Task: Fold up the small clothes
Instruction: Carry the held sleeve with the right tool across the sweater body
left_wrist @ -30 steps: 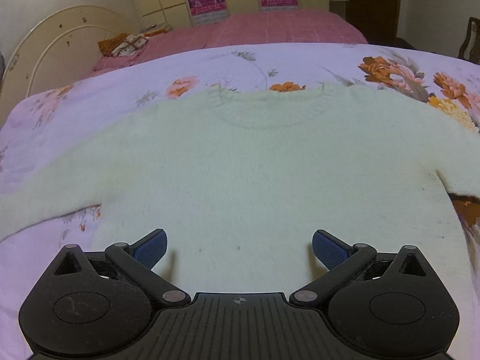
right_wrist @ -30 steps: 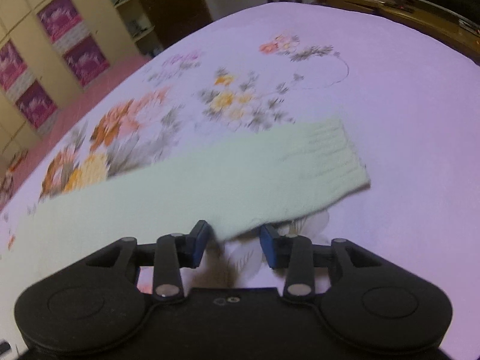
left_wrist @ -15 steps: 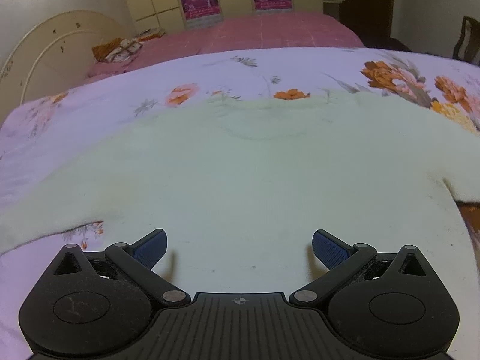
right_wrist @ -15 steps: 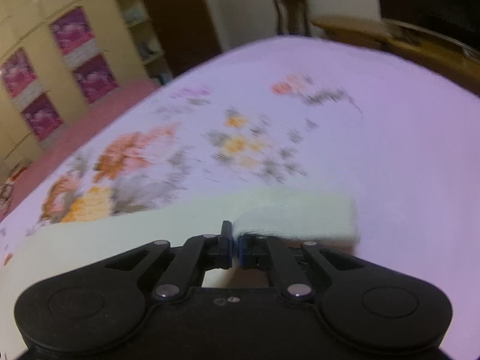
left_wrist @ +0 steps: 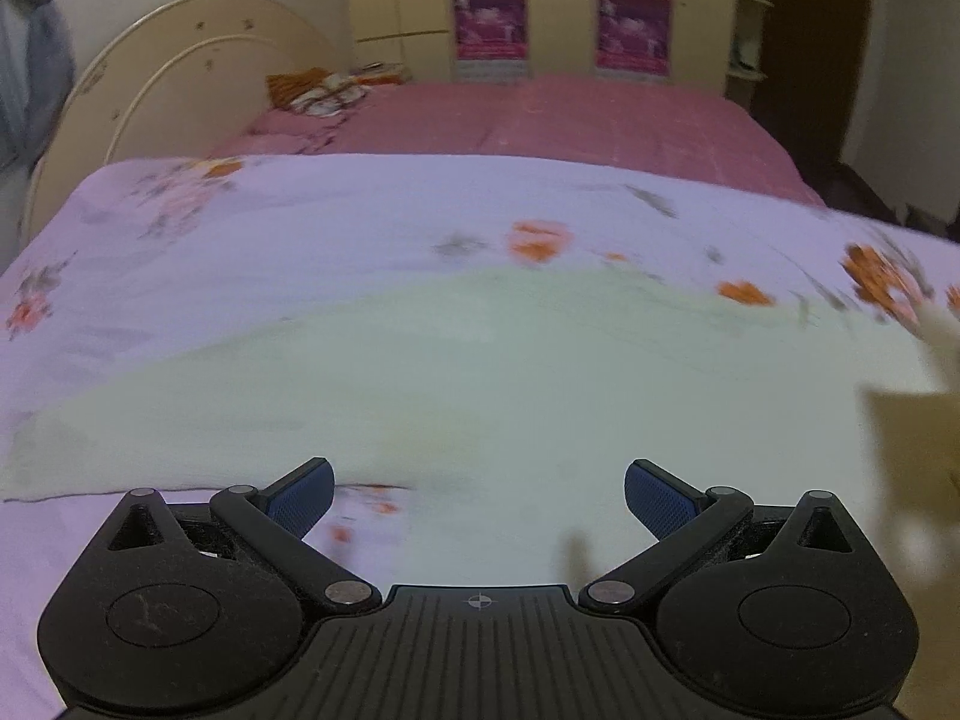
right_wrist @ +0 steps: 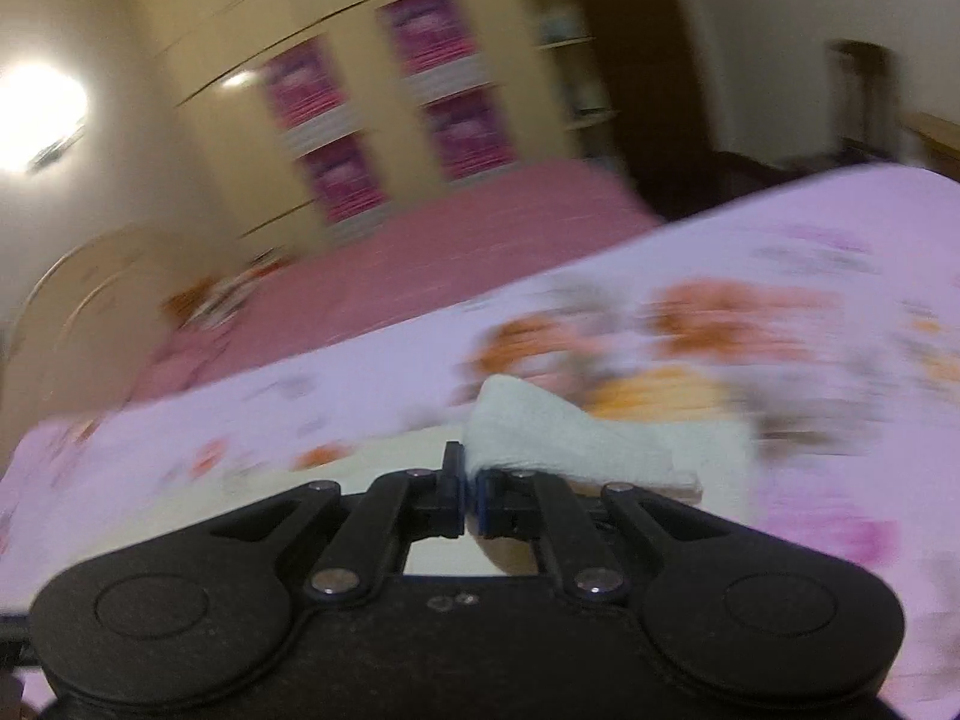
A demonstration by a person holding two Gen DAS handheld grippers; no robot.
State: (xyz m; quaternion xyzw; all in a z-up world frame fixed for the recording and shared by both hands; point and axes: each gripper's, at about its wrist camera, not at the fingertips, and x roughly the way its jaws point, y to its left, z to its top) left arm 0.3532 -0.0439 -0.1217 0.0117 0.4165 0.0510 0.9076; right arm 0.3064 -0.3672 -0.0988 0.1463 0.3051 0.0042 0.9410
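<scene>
Right gripper [right_wrist: 470, 495], fingers just closed, now clamped on the sleeve cuff [right_wrist: 558, 432], lifts it off the floral bed [right_wrist: 840, 228]; sweater [left_wrist: 480, 390] lies flat there; left gripper [left_wrist: 479, 495] hovers with fingers apart, empty; sleeve fold begins.

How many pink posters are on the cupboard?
4 show. In the right wrist view: upper left, upper right, lower left, lower right on the cupboard. More may be hidden.
</scene>
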